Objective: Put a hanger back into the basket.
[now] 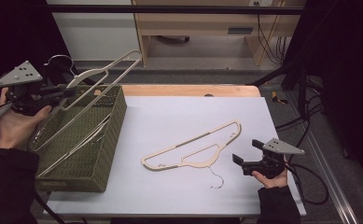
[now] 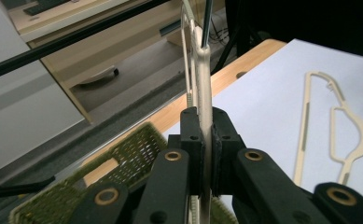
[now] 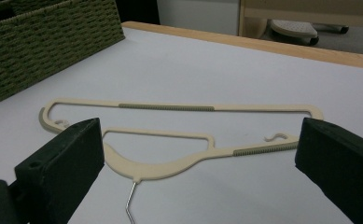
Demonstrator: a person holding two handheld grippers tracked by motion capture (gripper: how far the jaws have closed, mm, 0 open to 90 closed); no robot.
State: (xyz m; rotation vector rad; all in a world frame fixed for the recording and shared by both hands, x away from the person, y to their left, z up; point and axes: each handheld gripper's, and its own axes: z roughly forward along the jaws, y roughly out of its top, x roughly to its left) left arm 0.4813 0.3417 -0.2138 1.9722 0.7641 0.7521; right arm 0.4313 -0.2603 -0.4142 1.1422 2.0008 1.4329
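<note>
A cream plastic hanger (image 1: 105, 74) is shown clamped edge-on between the jaws of the left gripper (image 2: 206, 154), held tilted above the green woven basket (image 1: 108, 140) at the left of the table, with its lower end reaching down among the hangers lying inside the basket. The step in hand is judged to be the transfer of a hanger between basket and table; which way it goes cannot be told. A second cream hanger (image 1: 193, 148) lies flat on the white table cover (image 1: 170, 112), its wire hook (image 1: 215, 179) pointing toward the person. The right gripper (image 1: 242, 163) is held just beside it, jaws spread wide and grasping nothing. For the next move, the raised hanger must be kept clear of the basket rim and the hangers beneath. The black frame bar (image 1: 170, 9) crosses well behind.
</note>
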